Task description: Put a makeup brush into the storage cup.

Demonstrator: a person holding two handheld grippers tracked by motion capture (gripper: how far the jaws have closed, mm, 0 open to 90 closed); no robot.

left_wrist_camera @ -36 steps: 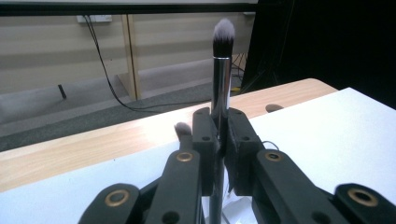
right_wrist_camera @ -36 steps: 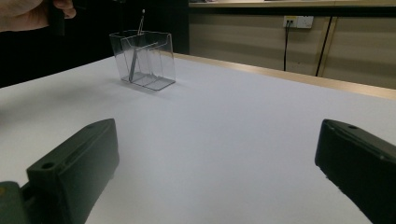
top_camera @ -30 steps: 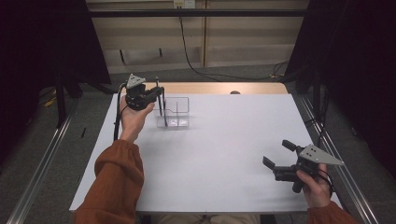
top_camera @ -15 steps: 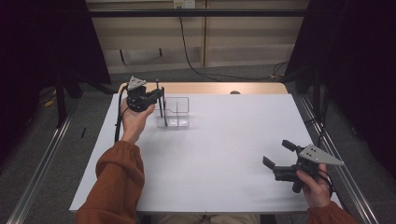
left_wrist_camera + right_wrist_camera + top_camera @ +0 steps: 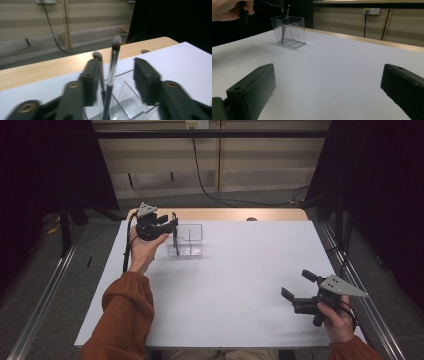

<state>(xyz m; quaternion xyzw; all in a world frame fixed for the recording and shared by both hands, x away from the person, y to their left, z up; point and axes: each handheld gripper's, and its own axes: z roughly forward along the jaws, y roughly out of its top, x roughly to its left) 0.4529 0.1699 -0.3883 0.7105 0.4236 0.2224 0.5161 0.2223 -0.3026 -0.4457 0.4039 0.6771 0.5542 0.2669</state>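
1. Release, by the look of it: the left claw has just been opening its jaws, and the taller brush stands between them with a gap on its right, free of that pad. The shorter brush stands right against the left-hand pad; I cannot tell whether they touch.
2. Both brushes stand bristles up in the clear holder, at the far left of the table.
3. The right claw sits wide open and empty, low over the near right corner, well apart from all this.
4. Risk one, I'd say: pulling the left claw away sideways could let a pad catch a handle and tip the brush out.
5. Risk two: the holder looks light, so a knock from a jaw could slide or topple it, brushes and all.
6. The left gripper view gives the gap between pads and handles, which is too small to read from the high view.
7. The right gripper view shows the holder side-on, with its dividers and a brush leaning inside; the high view alone places both hands on the table
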